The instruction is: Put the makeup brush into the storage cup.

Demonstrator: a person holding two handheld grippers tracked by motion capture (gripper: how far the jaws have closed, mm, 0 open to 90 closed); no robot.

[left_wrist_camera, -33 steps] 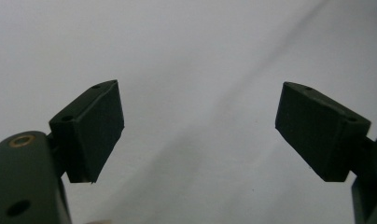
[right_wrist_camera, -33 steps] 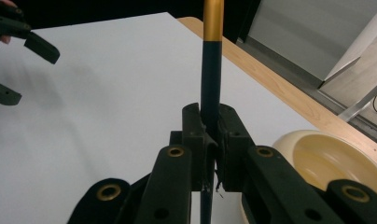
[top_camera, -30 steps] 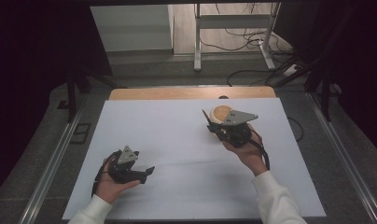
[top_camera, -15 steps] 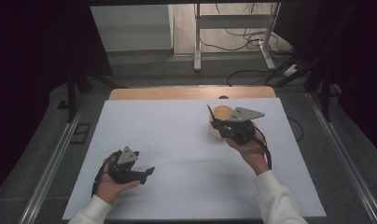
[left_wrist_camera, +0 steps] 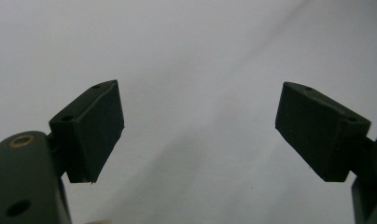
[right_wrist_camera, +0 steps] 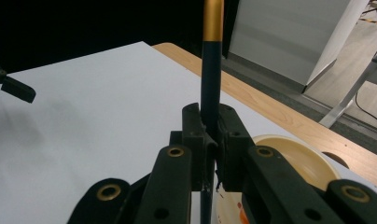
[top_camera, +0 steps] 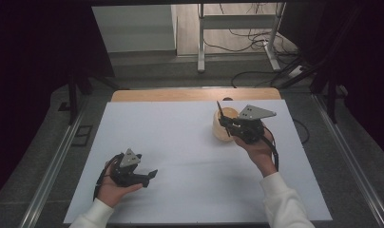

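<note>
Now the left claw point(top_camera: 149, 175) rests wide open on the white counter point(top_camera: 180, 142), while the right claw point(right_wrist_camera: 210, 140) pinches a dark, gold-banded stick point(right_wrist_camera: 210, 70) upright, just above the cream bowl point(right_wrist_camera: 294, 158), so lower it slowly and straight.

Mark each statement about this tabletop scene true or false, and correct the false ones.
1. The right gripper is shut on a dark stick with a gold band. True.
2. The left gripper holds a cup. False: its jaws stand open with nothing between them.
3. A cream bowl sits by the right gripper. True.
4. The left gripper rests at the table's far edge. False: it is low at the near left of the white table top.
</note>
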